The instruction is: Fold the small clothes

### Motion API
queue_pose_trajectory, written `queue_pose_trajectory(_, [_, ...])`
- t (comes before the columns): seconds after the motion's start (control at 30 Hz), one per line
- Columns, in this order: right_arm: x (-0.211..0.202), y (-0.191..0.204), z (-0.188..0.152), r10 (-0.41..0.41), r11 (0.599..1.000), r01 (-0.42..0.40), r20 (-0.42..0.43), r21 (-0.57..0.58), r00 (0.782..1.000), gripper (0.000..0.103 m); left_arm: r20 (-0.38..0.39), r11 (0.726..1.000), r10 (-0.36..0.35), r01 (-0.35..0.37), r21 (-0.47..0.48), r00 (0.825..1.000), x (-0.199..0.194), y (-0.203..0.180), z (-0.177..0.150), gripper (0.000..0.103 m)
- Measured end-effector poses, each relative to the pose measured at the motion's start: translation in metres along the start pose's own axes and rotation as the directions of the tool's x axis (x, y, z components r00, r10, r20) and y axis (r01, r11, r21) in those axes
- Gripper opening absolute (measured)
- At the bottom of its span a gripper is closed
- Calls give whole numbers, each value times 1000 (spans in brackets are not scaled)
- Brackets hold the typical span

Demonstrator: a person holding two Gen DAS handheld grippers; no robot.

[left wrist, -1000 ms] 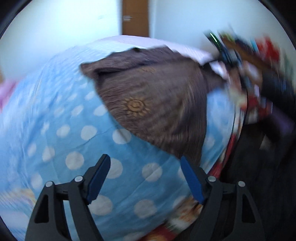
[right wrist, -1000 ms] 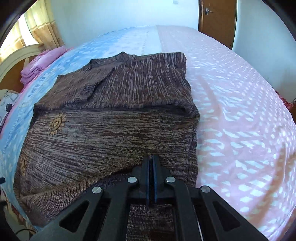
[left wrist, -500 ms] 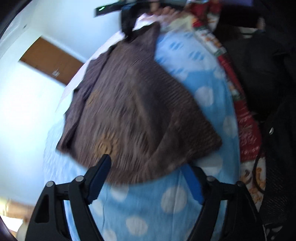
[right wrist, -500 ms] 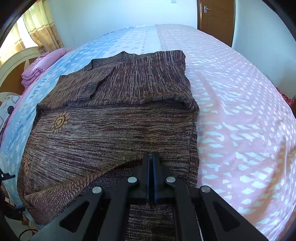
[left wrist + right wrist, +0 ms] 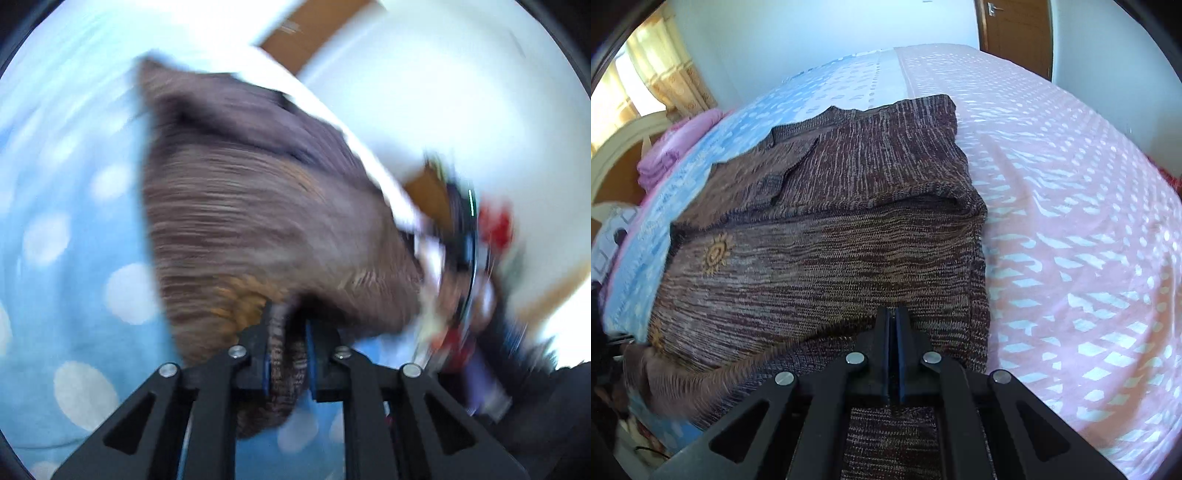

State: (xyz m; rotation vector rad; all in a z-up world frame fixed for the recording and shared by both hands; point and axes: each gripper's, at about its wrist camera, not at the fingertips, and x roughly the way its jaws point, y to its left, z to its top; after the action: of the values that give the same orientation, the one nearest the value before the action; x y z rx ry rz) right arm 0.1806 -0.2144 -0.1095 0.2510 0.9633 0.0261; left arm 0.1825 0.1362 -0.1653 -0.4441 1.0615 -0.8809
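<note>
A brown knit sweater (image 5: 831, 258) with an orange sun emblem (image 5: 716, 254) lies on the bed, its upper part folded across. My right gripper (image 5: 894, 332) is shut on the sweater's near hem, and the cloth runs on beneath the fingers. In the blurred left wrist view the sweater (image 5: 258, 221) rises from the blue dotted sheet (image 5: 55, 258). My left gripper (image 5: 288, 354) is shut on a bunched corner of it, with knit showing between the blue pads. That corner (image 5: 665, 380) appears lifted and blurred at the lower left of the right wrist view.
The bed sheet is pink (image 5: 1071, 221) on the right and blue on the left. A folded pink stack (image 5: 665, 162) sits by the cream headboard (image 5: 613, 147). A wooden door (image 5: 1015, 33) stands behind the bed. Dark and red clutter (image 5: 480, 295) lies beside the bed edge.
My left gripper swung in over the sweater's corner and its jaws shut on it, from wide open. The right gripper stayed shut on the hem and rolled slightly.
</note>
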Motion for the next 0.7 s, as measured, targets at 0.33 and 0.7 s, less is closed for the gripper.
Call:
queue_pose_trajectory(0.33, [-32, -14, 8, 147, 977, -164, 128, 137, 981, 3, -6, 997, 40, -39, 72, 999, 10, -14, 11, 38])
queue_pose_trajectory(0.7, [-87, -35, -13, 49, 992, -74, 227, 103, 973, 65, 56, 1000, -8, 7, 18, 998, 21, -11, 28, 54])
